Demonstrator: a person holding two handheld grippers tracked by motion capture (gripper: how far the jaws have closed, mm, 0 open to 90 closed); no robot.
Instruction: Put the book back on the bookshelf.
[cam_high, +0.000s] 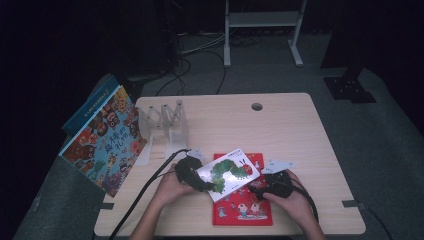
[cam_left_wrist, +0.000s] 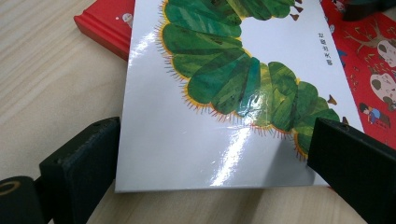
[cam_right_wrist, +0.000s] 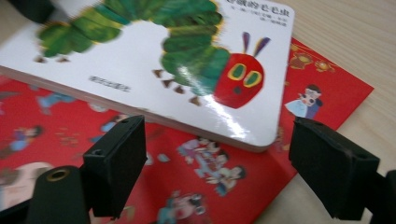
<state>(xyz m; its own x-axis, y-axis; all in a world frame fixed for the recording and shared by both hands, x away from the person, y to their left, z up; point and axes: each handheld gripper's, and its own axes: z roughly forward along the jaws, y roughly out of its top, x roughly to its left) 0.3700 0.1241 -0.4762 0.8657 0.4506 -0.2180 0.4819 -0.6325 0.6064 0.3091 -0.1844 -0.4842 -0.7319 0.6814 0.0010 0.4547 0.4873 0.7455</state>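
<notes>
White book (cam_high: 229, 174) bears a green caterpillar, red-faced; red book (cam_high: 243, 210) shows seemingly cartoon figures.

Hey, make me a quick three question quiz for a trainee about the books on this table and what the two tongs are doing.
1. True or false: the caterpillar book lies partly on the red book.
2. Which tongs straddle the caterpillar book's edge: A left tongs, B right tongs?
3. Fill in: the clear book rack holds ____ books.

Key: 1 true. 2 A; the right tongs stand open just short of it, over the red book. 3 no; a large colourful book leans off the table's left edge.
</notes>
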